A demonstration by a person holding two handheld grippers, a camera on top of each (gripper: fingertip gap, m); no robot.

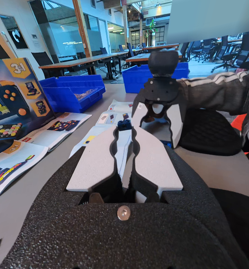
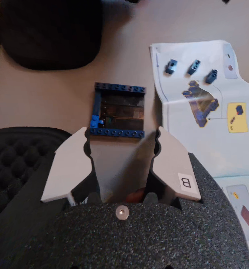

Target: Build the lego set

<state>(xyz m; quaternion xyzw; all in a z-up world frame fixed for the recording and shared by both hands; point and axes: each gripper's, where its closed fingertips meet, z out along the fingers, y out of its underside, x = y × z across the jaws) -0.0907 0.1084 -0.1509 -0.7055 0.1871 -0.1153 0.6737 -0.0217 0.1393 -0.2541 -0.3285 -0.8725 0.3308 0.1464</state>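
Left wrist view: narrow-set fingers (image 1: 124,128) pinch a dark blue brick (image 1: 124,126); right fingers (image 2: 121,133) spread wide, bare, above the blue frame (image 2: 118,109).

Left gripper (image 1: 124,128): held low and level, jaws narrowed, both pads pressed on the sides of a small dark blue brick (image 1: 124,126) at the fingertips. Right gripper (image 2: 121,134): just right of that brick, pointing steeply downward, jaws spread wide and bare. A striped sleeve (image 1: 217,88) extends rightward behind it.
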